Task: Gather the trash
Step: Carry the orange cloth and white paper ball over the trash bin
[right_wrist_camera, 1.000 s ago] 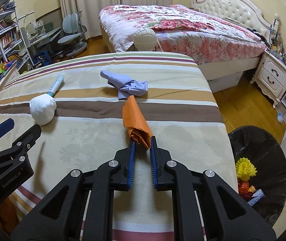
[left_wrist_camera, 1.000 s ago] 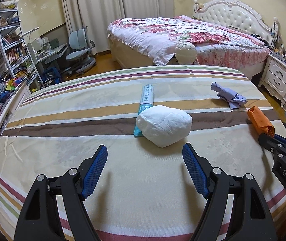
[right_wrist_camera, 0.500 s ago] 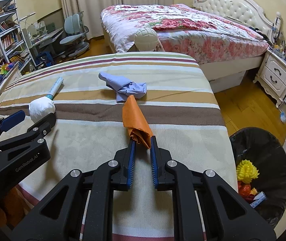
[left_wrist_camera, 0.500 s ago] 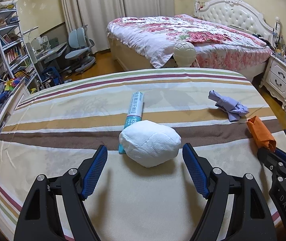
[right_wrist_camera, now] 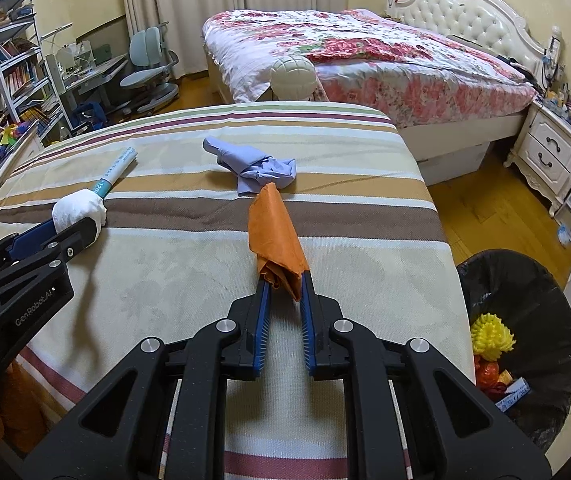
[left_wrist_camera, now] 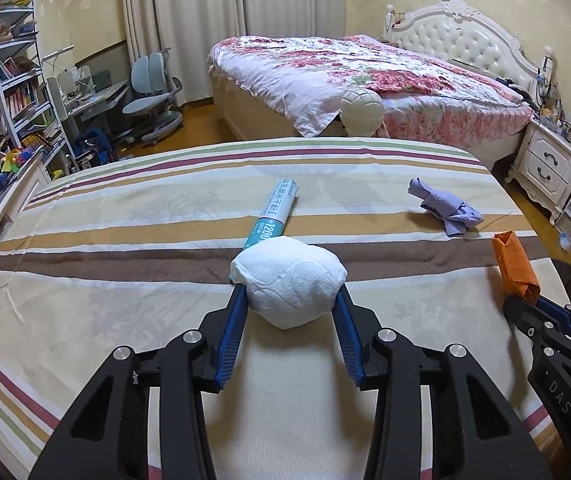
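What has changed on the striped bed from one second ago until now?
The left tongs came forward around the white wad and are closing, with the wad between their pads. The right tongs stayed shut on the orange wrapper and did not move. The tube and the purple cloth lie as before.

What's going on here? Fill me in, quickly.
A person is clearing trash off the striped bedspread with a gripper in each hand. The left gripper is closing its jaws around a white tissue wad. The right gripper is shut on an orange wrapper. A teal tube and a crumpled purple cloth lie on the spread. A black-lined bin beside the bed holds some trash.
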{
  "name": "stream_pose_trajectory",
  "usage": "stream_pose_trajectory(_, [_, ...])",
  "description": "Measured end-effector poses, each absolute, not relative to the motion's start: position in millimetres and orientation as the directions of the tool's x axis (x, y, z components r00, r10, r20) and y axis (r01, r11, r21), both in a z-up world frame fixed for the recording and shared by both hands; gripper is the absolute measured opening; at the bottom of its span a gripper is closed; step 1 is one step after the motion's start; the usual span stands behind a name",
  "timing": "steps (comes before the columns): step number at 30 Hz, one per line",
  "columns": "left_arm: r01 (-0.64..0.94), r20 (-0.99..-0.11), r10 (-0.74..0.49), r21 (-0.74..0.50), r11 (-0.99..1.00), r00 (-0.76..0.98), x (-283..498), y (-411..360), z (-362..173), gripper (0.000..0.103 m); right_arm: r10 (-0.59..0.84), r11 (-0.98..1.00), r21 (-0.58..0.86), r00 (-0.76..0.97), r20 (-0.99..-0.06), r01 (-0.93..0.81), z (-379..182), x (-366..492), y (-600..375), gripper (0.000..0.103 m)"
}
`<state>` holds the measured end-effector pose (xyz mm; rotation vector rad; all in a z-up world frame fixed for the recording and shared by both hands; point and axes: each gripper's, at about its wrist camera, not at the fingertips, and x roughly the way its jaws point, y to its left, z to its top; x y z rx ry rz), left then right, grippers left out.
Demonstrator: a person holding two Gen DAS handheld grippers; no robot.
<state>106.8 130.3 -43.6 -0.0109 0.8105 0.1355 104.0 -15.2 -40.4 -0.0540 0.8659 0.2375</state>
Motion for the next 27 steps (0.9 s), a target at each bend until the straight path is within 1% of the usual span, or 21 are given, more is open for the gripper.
stream_pose_trajectory(12, [-0.101,-0.705,0.111,0.056,0.993,0.701,79.2,121.5,-39.8,0.043,0.183,0.974,0.046,0.644,-0.743,-0.224,-38.7,70.6,-20.2,0.014])
stream_pose_trajectory(27, [-0.014,-0.679,0.046,0.053,0.999,0.733,49.3,77.5,-33.2,0.043,0.152,0.985,0.049,0.688,-0.71,-0.166,-28.8,25.6,-53.8,0.014])
